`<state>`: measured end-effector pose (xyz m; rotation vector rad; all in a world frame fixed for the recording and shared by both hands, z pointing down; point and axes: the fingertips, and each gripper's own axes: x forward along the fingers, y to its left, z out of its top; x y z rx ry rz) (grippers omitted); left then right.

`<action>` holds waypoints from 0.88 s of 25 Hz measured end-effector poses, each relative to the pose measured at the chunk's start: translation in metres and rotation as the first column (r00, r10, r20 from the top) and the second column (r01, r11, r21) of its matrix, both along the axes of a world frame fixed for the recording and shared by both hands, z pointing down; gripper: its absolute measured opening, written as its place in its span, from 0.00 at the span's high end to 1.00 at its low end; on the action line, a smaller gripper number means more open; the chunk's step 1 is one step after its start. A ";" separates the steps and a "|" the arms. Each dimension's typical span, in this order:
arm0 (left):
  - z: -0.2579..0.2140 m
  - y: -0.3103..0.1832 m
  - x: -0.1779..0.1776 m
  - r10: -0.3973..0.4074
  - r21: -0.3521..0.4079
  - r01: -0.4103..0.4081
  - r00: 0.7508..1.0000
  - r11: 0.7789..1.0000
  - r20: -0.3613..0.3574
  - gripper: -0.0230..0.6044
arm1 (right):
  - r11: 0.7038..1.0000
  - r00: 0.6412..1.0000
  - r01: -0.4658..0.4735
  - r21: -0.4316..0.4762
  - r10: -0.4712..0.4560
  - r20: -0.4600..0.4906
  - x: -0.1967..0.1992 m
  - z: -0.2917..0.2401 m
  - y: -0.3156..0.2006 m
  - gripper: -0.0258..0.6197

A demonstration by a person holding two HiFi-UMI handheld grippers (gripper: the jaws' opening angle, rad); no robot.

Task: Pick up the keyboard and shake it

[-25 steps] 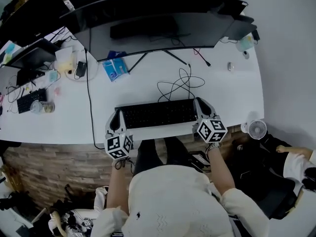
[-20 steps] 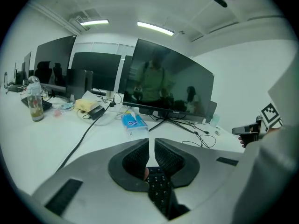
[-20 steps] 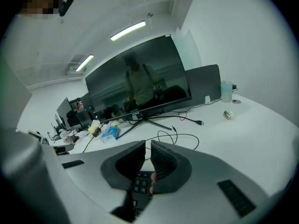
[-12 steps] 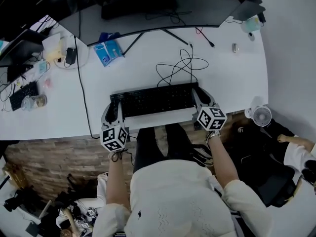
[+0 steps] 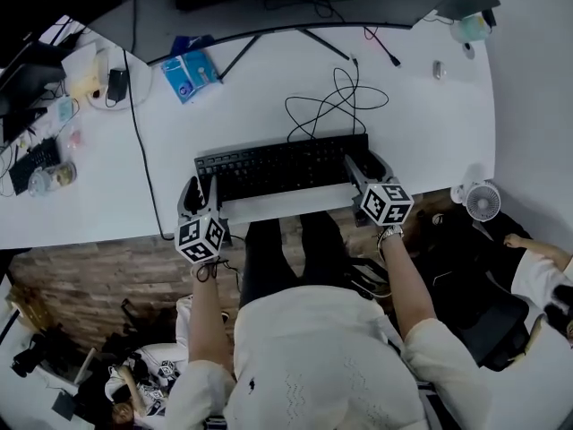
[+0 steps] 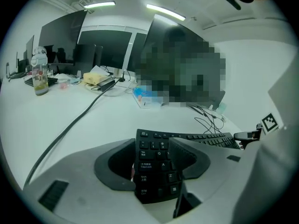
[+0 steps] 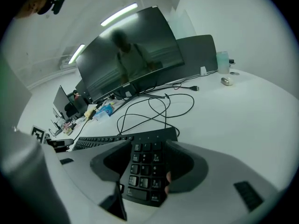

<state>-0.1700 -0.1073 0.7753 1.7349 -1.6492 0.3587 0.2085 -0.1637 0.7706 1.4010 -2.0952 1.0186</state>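
Note:
A black keyboard (image 5: 282, 167) lies across the white desk (image 5: 430, 141) near its front edge, its left end a little lower in the head view. My left gripper (image 5: 199, 195) is shut on the keyboard's left end, and the key rows (image 6: 156, 167) run between the jaws of the left gripper (image 6: 154, 146). My right gripper (image 5: 363, 170) is shut on the right end, with the number pad (image 7: 142, 164) clamped in the right gripper (image 7: 148, 146). Whether the keyboard is off the desk, I cannot tell.
A looped black cable (image 5: 336, 106) lies just behind the keyboard, under a wide curved monitor (image 5: 269, 7). A blue packet (image 5: 183, 68) and a long black cable (image 5: 139, 141) are at the left. A small fan (image 5: 482, 200) stands off the desk's right corner. A bottle (image 6: 40, 73) is far left.
Both grippers stay clamped on the keyboard's ends. The keyboard has tilted slightly, left end lower, and a wider strip of desk shows in front of it. The head view has shifted.

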 end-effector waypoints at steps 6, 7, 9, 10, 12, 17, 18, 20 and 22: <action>0.014 -0.005 -0.002 0.002 -0.026 -0.004 0.999 1.000 -0.046 0.57 | 0.998 0.999 -0.035 0.046 0.034 0.019 0.004 -0.005 -0.008 0.54; 0.014 -0.006 -0.001 0.006 -0.029 -0.007 0.999 1.000 -0.053 0.56 | 0.998 0.999 -0.043 0.052 0.043 0.011 0.007 -0.005 -0.012 0.53; 0.016 -0.008 0.001 0.014 -0.034 -0.016 0.999 0.999 -0.047 0.56 | 0.997 0.999 -0.053 0.055 0.053 -0.002 0.012 -0.001 -0.019 0.52; 0.017 -0.009 0.001 0.015 -0.038 -0.016 0.999 0.999 -0.044 0.56 | 0.997 0.999 -0.053 0.053 0.053 -0.005 0.014 0.001 -0.023 0.51; 0.020 -0.010 0.002 0.008 -0.044 -0.010 0.999 0.999 -0.050 0.55 | 0.998 0.999 -0.048 0.045 0.048 -0.013 0.016 0.004 -0.027 0.50; 0.024 -0.012 0.003 0.007 -0.053 -0.011 0.997 0.999 -0.082 0.55 | 0.998 0.998 -0.054 -0.010 0.055 0.021 0.020 0.020 -0.028 0.50; 0.024 -0.012 0.003 0.008 -0.054 -0.013 0.996 0.998 -0.093 0.55 | 0.997 0.996 -0.074 -0.021 0.074 0.049 0.020 0.022 -0.027 0.50; 0.025 -0.013 0.003 0.008 -0.057 -0.015 0.993 0.998 -0.122 0.55 | 0.994 0.989 -0.106 -0.035 0.109 0.098 0.020 0.023 -0.025 0.51; 0.025 -0.013 0.003 0.009 -0.059 -0.018 0.989 0.998 -0.149 0.55 | 0.994 0.989 -0.101 -0.037 0.104 0.102 0.017 0.023 -0.023 0.52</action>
